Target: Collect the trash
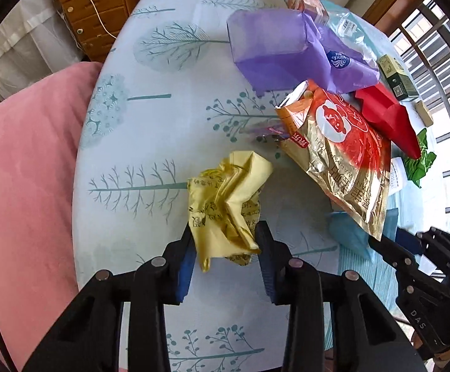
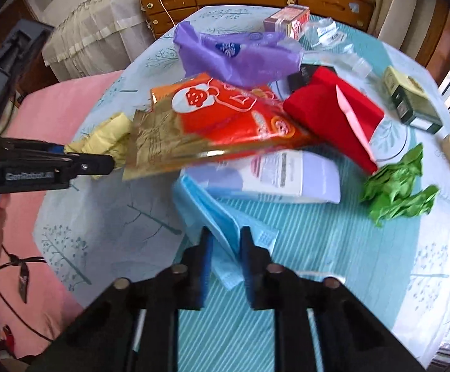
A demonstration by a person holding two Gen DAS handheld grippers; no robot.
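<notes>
Two grippers pinch trash: left gripper (image 1: 225,241) clamps the crumpled yellow paper (image 1: 228,198) on the worktop (image 1: 138,142); right gripper (image 2: 226,241) nips the blue face mask (image 2: 206,214) nearby. Both look light and soft; bunched folds give the surest hold.

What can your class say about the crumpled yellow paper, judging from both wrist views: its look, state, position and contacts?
The crumpled yellow paper is a pale yellow sheet printed with dark characters, wadded into a loose, creased ball. It rests on the tree-patterned tablecloth near the table's edge, beside the orange-and-gold foil bag. The left gripper is closed on its lower part, blue pads pressing both sides. In the right wrist view it shows partly behind that bag.
</notes>
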